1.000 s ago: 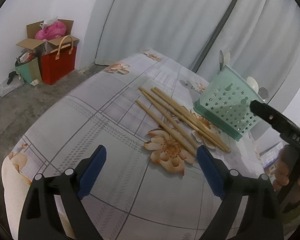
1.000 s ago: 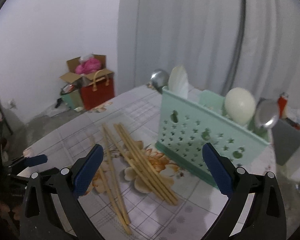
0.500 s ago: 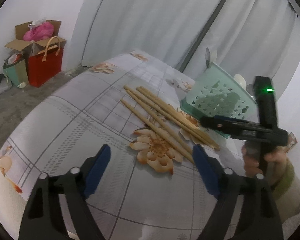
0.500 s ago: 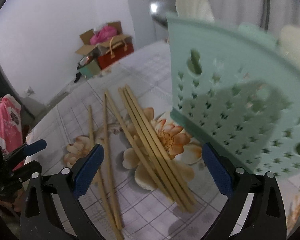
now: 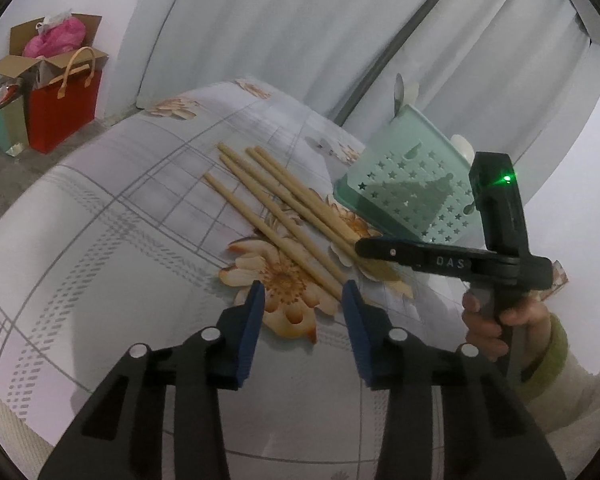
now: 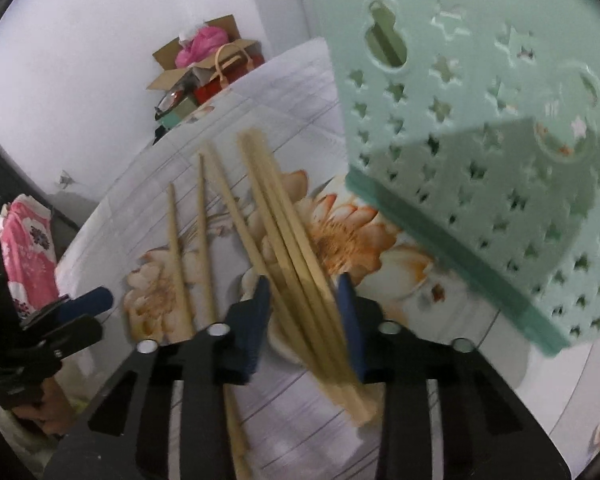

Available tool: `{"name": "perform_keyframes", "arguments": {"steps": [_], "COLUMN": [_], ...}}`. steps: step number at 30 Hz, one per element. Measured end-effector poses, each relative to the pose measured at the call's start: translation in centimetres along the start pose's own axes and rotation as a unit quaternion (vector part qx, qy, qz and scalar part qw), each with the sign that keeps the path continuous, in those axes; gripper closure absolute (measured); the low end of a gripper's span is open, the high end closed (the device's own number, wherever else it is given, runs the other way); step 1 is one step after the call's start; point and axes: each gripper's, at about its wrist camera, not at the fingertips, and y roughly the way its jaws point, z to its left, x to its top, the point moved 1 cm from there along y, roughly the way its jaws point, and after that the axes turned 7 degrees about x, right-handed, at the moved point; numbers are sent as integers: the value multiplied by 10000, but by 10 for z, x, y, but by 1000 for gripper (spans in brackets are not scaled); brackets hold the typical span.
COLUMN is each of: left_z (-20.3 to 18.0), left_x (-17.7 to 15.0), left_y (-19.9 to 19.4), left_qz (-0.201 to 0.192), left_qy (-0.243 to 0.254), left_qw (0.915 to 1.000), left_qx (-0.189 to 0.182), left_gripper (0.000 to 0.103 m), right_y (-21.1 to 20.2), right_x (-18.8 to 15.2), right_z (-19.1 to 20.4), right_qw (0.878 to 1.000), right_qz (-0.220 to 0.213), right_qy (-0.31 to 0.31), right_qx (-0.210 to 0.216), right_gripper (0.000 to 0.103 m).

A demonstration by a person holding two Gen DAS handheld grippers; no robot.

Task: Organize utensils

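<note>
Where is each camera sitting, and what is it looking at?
Left wrist view: sits on the left gripper, looks down across the flowered tablecloth at the chopsticks; shows its own closing jaws, empty, plus the right gripper and the hand holding it.
Right wrist view: sits on the right gripper, looks steeply down; its closing jaws straddle a chopstick bundle, with the left gripper at the left edge.
Both show: chopsticks, the green utensil basket, the tablecloth.
</note>
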Motion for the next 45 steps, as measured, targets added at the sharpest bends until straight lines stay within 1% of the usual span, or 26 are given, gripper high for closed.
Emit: {"name": "perform_keyframes", "arguments": {"steps": [3, 7, 8, 15, 17, 20, 21, 24, 29, 33, 42, 45], "left_z": [-1, -2, -2, -4, -3, -3, -3, -2, -8, -11, -16, -15], "left_x": [0, -1, -2, -4, -4, -4, -4, -2, 2, 6, 13, 15], "left_y": [2, 3, 3, 0, 0, 2, 6, 9, 11, 19, 33, 35], "left_qz": [36, 88, 90, 77, 77, 162, 244, 298, 244, 270, 311, 309], "left_qy": [20, 41, 49, 153, 178, 257, 294, 259, 458, 624, 906, 903], "left_qw": [10000, 9999, 9999, 9996, 9995, 9979, 9962, 9959, 9938, 9889, 9808, 9794], "left_qx": [8, 67, 80, 204, 266, 578, 780, 816, 986, 1319, 1701, 1777], "left_gripper": [70, 74, 74, 74, 74, 74, 74, 74, 74, 74, 74, 87], "right_y": [-2, -4, -4, -1, -3, -5, -4, -6, -8, -12, -19, -21], "right_x": [-8, -20, -23, -36, -39, -44, -44, -45, -44, -47, -49, -48], "right_z": [2, 14, 17, 32, 33, 35, 37, 35, 27, 23, 21, 23], "right_qw": [9998, 9990, 9986, 9952, 9945, 9934, 9935, 9946, 9950, 9954, 9955, 9960], "right_qz": [90, 160, 186, 328, 361, 383, 377, 343, 301, 271, 256, 249], "right_qy": [121, 231, 273, 474, 486, 543, 551, 547, 620, 617, 649, 636], "right_qx": [164, 350, 420, 793, 855, 929, 923, 814, 726, 676, 645, 573], "right_gripper": [87, 90, 93, 95, 95, 96, 97, 99, 99, 99, 99, 99]}}
